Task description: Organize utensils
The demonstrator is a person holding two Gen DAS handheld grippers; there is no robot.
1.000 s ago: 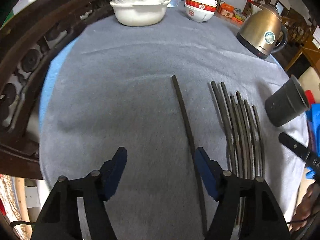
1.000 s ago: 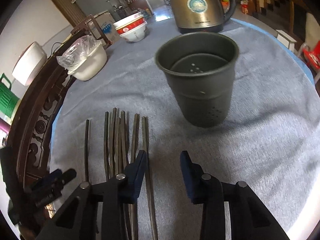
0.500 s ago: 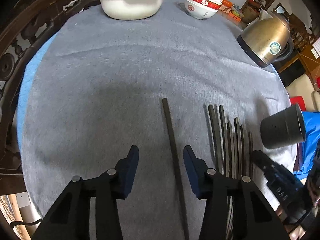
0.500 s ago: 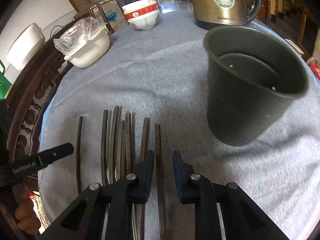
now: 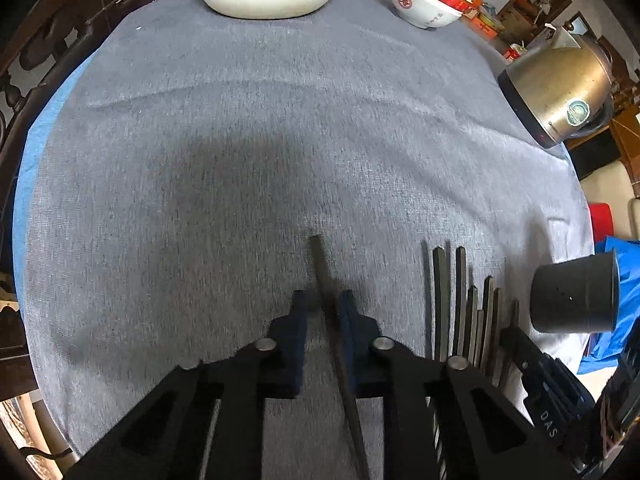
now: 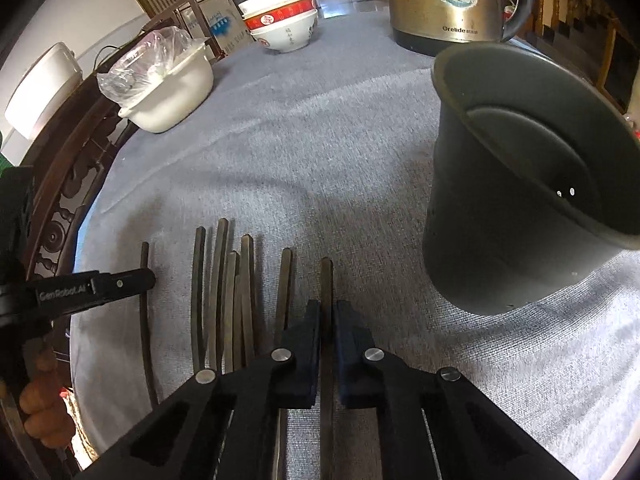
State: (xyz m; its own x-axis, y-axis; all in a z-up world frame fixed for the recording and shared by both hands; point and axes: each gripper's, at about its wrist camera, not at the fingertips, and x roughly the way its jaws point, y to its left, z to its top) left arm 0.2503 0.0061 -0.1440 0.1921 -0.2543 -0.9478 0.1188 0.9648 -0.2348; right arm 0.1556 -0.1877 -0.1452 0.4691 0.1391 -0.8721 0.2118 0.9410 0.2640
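Observation:
Several dark chopsticks (image 5: 460,304) lie side by side on the grey cloth. One lone chopstick (image 5: 318,260) lies apart to their left. My left gripper (image 5: 323,300) straddles it with the jaws nearly closed; a small gap shows on the left side. My right gripper (image 6: 327,312) is shut on the rightmost chopstick (image 6: 326,276) of the row (image 6: 224,280). The dark grey holder cup (image 6: 516,184) stands upright just right of my right gripper; it also shows in the left wrist view (image 5: 574,294).
A gold kettle (image 6: 448,4) and red-and-white stacked bowls (image 6: 284,24) stand at the back. A white bowl with a plastic bag (image 6: 168,80) stands back left. A carved wooden chair (image 6: 60,208) rims the table's left edge.
Both grippers moved forward and down over their chopsticks and their jaws narrowed. The right gripper closed onto the rightmost chopstick; the left one closed in around the lone chopstick.

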